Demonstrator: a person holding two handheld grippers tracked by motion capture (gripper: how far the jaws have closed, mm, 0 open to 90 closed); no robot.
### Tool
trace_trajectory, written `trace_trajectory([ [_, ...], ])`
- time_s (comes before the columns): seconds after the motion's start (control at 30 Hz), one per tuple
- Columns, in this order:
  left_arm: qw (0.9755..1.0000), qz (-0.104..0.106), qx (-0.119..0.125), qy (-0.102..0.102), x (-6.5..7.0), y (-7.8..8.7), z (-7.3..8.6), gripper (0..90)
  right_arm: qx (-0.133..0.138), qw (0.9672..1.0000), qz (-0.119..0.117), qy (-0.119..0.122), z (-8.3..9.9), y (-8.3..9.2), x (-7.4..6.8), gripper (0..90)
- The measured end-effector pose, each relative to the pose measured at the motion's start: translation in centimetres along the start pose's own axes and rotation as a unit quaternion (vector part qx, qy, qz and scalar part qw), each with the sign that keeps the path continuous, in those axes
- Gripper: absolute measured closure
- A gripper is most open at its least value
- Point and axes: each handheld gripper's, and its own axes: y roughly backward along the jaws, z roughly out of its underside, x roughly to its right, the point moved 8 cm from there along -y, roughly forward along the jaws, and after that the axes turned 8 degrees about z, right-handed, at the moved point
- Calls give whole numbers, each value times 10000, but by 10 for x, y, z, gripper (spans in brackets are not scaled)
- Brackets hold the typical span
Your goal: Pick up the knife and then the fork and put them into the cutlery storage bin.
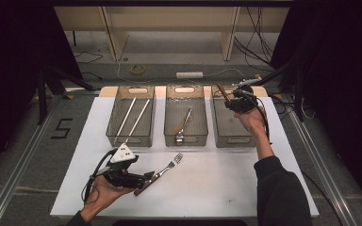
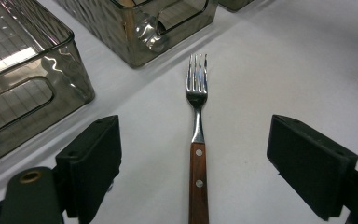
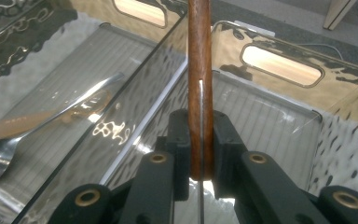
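Cutlery sorting: fork on table, knife over right bin

Fork lies flat on the white table, lower centre of the high view, tines toward the bins. In the left gripper view it runs straight up the frame's middle, between the two jaws. Left gripper jaws stand wide apart, each well clear of the wooden handle; nothing held.

Right gripper, upper right of the high view, is over the right bin. Its jaws are nearly closed, clamped on a thin wooden handle with a metal strip down its edge, judged a knife; the blade end is hidden. Middle bin holds a spoon and something with a pale handle. Left bin holds two chopsticks.

Handling notes, judgement:
- Fork is rigid, light to moderate in weight, not fragile. Steel neck and tines are smooth and likely slippery.
- Best hold: the riveted wood handle, mid-length, pads across its flat sides.
- It lies low on the table, so the jaws must come right down before closing.
- Gripping near the handle's end could let the tines tip down.
- Knife handle is narrow; a slack grip could let it swing.
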Motion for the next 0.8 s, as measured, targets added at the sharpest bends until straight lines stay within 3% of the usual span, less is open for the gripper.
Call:
trace_trajectory([
  [0.53, 9999, 50, -82, -30, 1, -3, 2, 173, -191, 9990, 194, -342, 6, -22, 5, 800],
  [0.67, 9999, 47, -100, -33, 1, -3, 3, 173, -206, 9986, 171, -457, 6, -23, 4, 669],
  [0.8, 9999, 44, -139, -26, 0, -3, 3, 173, -107, 9991, 125, -389, 3, -17, 1, 590],
])
